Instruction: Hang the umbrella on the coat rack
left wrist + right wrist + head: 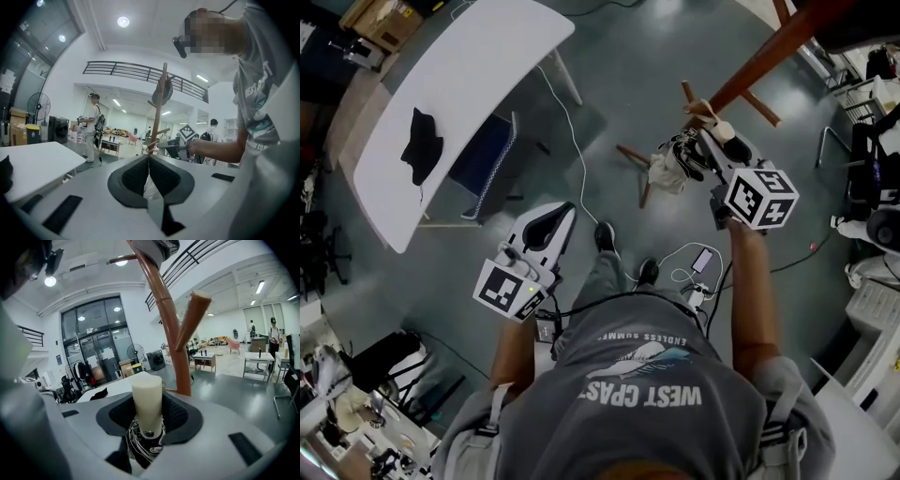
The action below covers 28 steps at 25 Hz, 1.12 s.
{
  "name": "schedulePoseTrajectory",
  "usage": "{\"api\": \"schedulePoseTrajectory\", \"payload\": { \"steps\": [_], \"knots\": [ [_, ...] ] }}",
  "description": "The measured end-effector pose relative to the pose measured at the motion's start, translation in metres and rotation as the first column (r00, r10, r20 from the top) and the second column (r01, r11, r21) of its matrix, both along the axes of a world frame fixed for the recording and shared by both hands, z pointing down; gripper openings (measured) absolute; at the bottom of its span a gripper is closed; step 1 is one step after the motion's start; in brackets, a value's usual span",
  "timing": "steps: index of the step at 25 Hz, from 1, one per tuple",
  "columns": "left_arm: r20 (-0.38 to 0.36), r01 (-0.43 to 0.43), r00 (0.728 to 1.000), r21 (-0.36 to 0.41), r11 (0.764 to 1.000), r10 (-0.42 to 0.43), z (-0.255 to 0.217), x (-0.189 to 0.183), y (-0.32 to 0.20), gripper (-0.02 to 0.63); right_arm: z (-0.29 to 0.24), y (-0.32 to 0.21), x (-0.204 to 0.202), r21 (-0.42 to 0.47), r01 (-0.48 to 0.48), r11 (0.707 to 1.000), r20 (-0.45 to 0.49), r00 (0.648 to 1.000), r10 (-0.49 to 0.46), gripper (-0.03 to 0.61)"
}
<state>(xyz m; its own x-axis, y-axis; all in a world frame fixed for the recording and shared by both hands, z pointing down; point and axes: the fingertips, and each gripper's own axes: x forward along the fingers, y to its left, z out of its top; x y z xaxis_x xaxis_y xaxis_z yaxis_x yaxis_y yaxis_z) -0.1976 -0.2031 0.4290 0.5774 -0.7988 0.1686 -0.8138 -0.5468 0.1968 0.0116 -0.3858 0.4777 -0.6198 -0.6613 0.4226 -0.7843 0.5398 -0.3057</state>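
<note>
Right hand-held gripper [705,148] is up front on the right, the umbrella [673,167] between its jaws, close beside the coat rack [764,56], whose pole runs off to the upper right. Left hand-held gripper [551,223] sits lower left, well apart from the rack. Far left, the worktop [497,47] carries a cloth [422,145], with a chair [487,159] just beside it. A phone [703,260] lies on the floor [609,94] near the person's feet.

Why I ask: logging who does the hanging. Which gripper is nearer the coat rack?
Right. The right gripper, shut on the folded umbrella, is close beside the coat rack, at its pegs; the left gripper, shut and empty, hangs farther back, well clear of it.
</note>
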Motion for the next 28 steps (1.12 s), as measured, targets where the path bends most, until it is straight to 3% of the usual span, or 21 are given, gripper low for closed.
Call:
{"api": "schedulePoseTrajectory", "payload": {
  "steps": [14,28],
  "knots": [
    [0.000,-0.023,1.000,-0.044,0.999,0.023,0.016,0.008,-0.016,0.021,0.066,-0.003,0.024,-0.100,-0.066,0.993,-0.060,0.996,0.060,0.175],
    [0.017,-0.021,1.000,-0.053,0.998,0.022,0.018,0.008,-0.020,0.021,0.159,-0.007,0.038,-0.234,-0.076,0.969,-0.173,0.984,0.036,0.178]
  ]
}}
